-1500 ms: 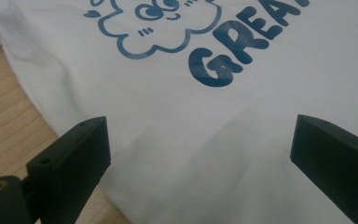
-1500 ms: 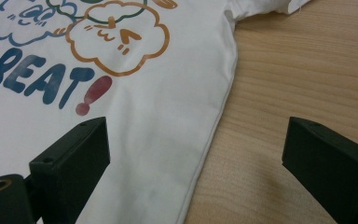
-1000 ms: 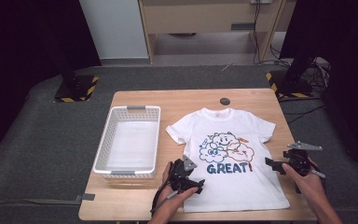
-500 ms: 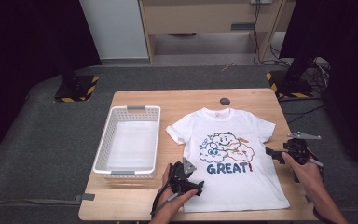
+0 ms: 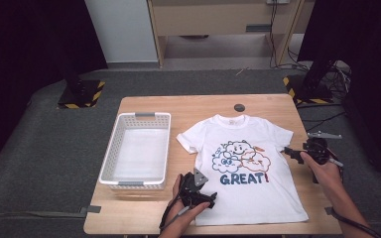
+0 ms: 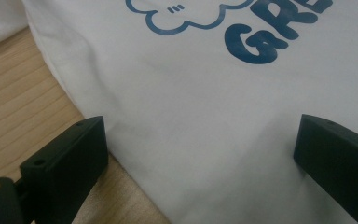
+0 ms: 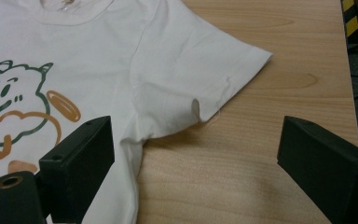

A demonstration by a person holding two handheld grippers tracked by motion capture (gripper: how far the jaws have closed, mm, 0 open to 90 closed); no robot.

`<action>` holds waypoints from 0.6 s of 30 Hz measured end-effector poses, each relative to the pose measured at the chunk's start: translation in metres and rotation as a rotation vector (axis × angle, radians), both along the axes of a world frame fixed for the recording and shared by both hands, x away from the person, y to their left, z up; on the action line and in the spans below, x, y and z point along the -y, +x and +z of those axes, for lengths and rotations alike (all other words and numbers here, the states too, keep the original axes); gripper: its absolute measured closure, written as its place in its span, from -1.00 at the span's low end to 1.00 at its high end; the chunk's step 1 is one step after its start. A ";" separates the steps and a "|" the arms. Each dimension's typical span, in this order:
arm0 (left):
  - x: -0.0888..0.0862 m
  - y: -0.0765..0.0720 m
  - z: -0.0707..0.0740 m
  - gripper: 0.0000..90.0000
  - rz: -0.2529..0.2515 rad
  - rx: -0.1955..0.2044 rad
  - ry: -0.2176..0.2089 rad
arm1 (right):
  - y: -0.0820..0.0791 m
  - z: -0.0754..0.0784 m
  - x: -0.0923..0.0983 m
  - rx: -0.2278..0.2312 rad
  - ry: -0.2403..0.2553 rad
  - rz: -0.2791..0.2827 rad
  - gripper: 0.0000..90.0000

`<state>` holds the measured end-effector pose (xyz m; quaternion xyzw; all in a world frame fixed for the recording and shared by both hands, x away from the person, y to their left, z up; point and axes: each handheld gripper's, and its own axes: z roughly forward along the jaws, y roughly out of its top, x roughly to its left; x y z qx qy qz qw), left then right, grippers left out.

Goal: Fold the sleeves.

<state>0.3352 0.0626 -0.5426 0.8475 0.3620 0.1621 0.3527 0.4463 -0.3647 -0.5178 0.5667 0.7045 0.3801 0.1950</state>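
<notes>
A white T-shirt [image 5: 248, 168] with cartoon clouds and the blue word "GREAT!" lies flat, front up, on the wooden table [image 5: 203, 106]. My left gripper [image 5: 204, 194] rests at the shirt's lower left edge. In the left gripper view it [image 6: 196, 140] is open, one jaw over bare wood and the other over the cloth [image 6: 205, 93]. My right gripper [image 5: 289, 151] hovers by the shirt's right sleeve [image 5: 278, 136]. In the right gripper view it [image 7: 196, 140] is open, with the sleeve [image 7: 200, 60] and its armpit fold just ahead and nothing between the jaws.
A white slatted basket [image 5: 110, 153], with nothing in it, stands on the table's left part. A small black disc [image 5: 239, 107] sits at the far edge above the collar. Stand bases with yellow-black stripes [image 5: 82, 94] are on the floor beyond the table corners.
My right gripper has moved away from the person and slightly inward, up to the shirt's right sleeve. The left gripper and the shirt have stayed put.
</notes>
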 end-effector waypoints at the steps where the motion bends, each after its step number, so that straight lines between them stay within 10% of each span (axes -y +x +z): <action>1: 0.000 0.000 0.000 -0.96 0.000 0.000 0.000 | 0.002 0.000 0.000 -0.003 0.003 -0.004 -0.76; 18: -0.002 -0.001 0.000 -0.96 -0.008 -0.001 -0.002 | 0.043 0.009 -0.012 -0.009 -0.067 -0.015 -0.67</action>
